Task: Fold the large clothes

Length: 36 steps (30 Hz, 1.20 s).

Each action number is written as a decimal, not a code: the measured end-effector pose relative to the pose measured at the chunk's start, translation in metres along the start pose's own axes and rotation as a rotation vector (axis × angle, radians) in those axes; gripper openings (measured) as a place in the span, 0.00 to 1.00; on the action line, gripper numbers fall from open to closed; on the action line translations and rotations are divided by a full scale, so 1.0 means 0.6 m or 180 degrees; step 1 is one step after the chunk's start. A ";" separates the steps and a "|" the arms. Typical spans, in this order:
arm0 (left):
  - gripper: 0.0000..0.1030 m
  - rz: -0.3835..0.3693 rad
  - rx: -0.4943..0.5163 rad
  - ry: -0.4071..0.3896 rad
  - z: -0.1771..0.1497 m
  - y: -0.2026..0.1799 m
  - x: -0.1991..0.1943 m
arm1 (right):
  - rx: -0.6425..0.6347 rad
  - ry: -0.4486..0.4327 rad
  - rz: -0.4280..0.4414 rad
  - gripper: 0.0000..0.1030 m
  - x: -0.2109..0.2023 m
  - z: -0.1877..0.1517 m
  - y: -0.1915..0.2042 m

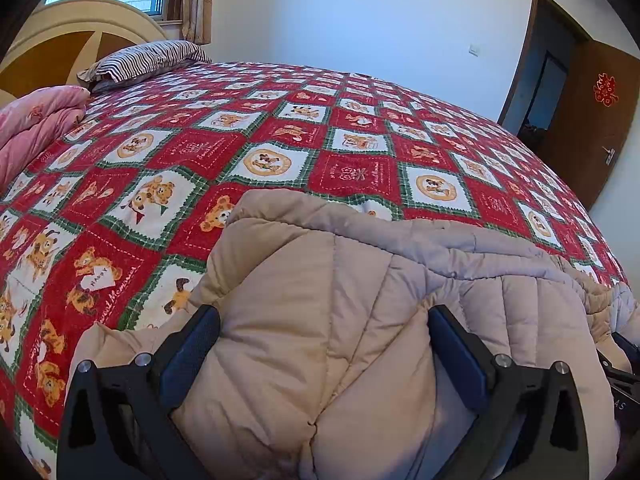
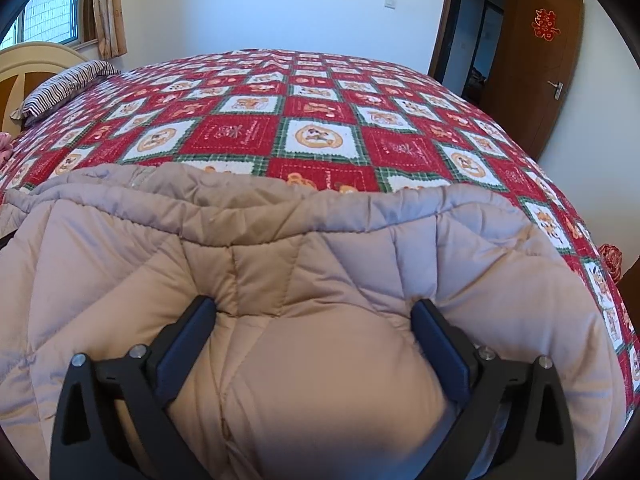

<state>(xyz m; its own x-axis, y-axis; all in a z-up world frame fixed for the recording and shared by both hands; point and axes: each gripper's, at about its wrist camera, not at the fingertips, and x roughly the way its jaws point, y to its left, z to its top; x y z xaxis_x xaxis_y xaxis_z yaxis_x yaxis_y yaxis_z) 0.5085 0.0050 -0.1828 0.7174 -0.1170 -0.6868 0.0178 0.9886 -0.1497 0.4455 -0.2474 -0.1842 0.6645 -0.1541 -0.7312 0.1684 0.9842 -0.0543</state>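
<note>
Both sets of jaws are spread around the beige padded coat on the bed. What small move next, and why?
Probably draw both grippers straight back off the quilted beige coat. The right gripper and left gripper stand wide with padding bulging between the jaws, and the coat already lies bundled on the teddy-bear bedspread, so backing out avoids dragging the fold.

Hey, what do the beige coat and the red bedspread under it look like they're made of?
Beige coat: looks like a padded, quilted jacket with a smooth matte woven shell, likely synthetic; stitched channels puff up between seams, and it bulges softly between the right gripper fingers.

Red bedspread: seems a printed, slightly fuzzy woven cloth, maybe cotton or a blend; flat, matte, with teddy-bear squares printed on it.
</note>
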 end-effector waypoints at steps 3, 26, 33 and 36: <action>0.99 -0.0003 -0.0001 0.0000 0.000 0.000 0.001 | -0.0005 0.0007 -0.0014 0.97 0.001 0.000 0.001; 0.99 -0.0003 0.0000 -0.0003 0.000 0.000 0.001 | 0.0024 -0.0002 -0.0057 0.98 0.003 0.000 0.001; 0.99 -0.0003 0.0015 -0.0025 -0.001 -0.001 0.000 | 0.0024 -0.0007 -0.0061 0.98 0.002 0.000 0.001; 0.99 -0.0048 -0.0013 -0.0023 -0.002 -0.001 -0.001 | 0.0028 -0.0013 -0.0060 0.98 0.003 0.000 0.000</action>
<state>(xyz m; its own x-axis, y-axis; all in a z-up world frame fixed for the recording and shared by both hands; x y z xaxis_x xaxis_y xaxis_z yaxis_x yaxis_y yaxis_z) 0.5072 0.0046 -0.1831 0.7221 -0.1310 -0.6793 0.0258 0.9863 -0.1628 0.4466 -0.2475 -0.1856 0.6640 -0.1729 -0.7274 0.1873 0.9803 -0.0620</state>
